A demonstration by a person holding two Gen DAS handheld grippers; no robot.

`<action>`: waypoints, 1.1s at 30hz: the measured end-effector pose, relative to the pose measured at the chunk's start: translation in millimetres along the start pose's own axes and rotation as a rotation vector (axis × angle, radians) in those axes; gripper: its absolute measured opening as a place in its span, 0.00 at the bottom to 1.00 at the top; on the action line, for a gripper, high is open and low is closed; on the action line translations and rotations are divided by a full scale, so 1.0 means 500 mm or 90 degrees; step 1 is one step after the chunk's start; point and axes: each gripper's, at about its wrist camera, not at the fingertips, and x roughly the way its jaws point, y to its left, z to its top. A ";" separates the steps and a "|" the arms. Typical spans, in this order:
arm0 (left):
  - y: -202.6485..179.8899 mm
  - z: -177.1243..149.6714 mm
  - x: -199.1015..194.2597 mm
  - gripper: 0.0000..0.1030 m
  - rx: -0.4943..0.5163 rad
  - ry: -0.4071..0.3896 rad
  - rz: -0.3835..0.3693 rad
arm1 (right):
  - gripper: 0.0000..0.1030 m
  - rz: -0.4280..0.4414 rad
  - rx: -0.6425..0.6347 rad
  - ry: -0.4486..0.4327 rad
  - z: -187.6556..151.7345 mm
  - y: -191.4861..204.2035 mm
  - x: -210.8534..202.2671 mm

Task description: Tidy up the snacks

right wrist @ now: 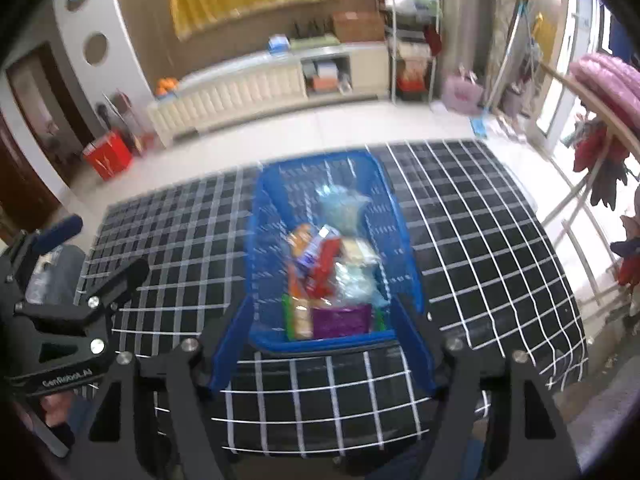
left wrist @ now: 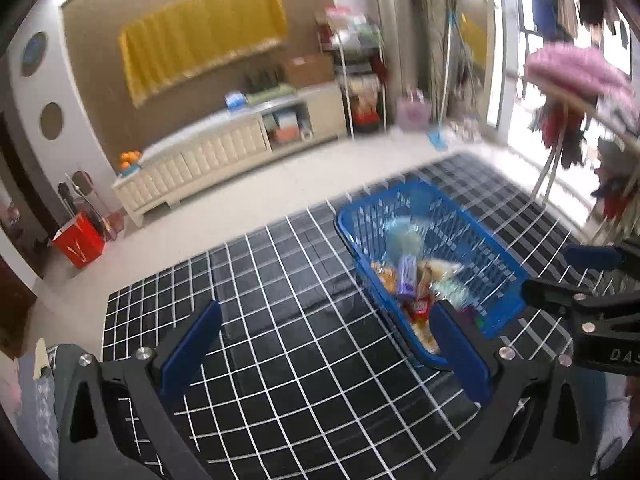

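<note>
On the black grid-patterned table (right wrist: 480, 240), a blue basket (right wrist: 404, 248) filled with snack packets (right wrist: 320, 264) is seen directly ahead of the right gripper (right wrist: 324, 344), whose jaws are spread wide and empty around its near end. The left gripper (left wrist: 320, 344), likewise wide open and empty, is held just left of the basket (left wrist: 496, 256), its right finger overlapping the near corner. A cream cabinet (right wrist: 256, 92) and a red box (right wrist: 108, 158) are noted beyond, on the floor.
</note>
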 end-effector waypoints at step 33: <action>0.045 -0.268 -0.384 1.00 -0.167 -0.189 0.045 | 1.00 -0.053 -0.137 -0.304 -0.240 0.172 -0.319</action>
